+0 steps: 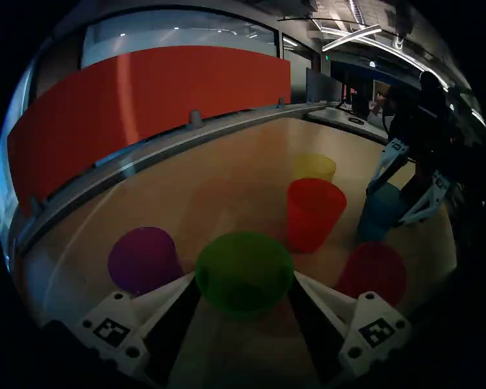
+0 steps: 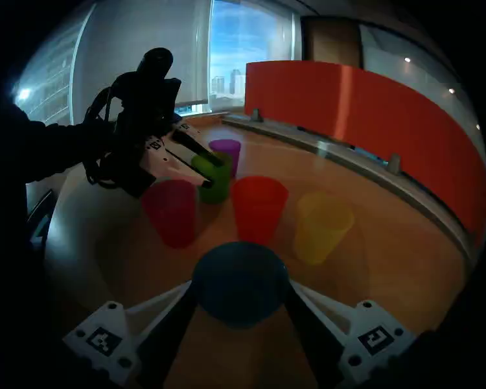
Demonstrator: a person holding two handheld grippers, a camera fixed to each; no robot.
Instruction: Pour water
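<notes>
A green cup point(image 1: 243, 259) stands upright between the fingers of my left gripper point(image 1: 244, 279), and both fingers press on its sides. In the right gripper view this same gripper point(image 2: 203, 167) holds the green cup point(image 2: 214, 181) beside a purple cup point(image 2: 225, 150). My right gripper point(image 2: 240, 286) is shut on a blue cup point(image 2: 241, 272). In the left gripper view it point(image 1: 398, 194) grips the blue cup point(image 1: 379, 211) at the far right. I cannot tell whether either cup holds water.
On the round wooden table point(image 1: 230, 175) stand a purple cup point(image 1: 144, 259), an orange-red cup point(image 1: 314, 212), a yellow cup point(image 1: 314, 166) and a dark red cup point(image 1: 374, 271). An orange partition point(image 1: 146, 97) runs along the far edge. A dark sleeve point(image 2: 42, 149) reaches in at the left.
</notes>
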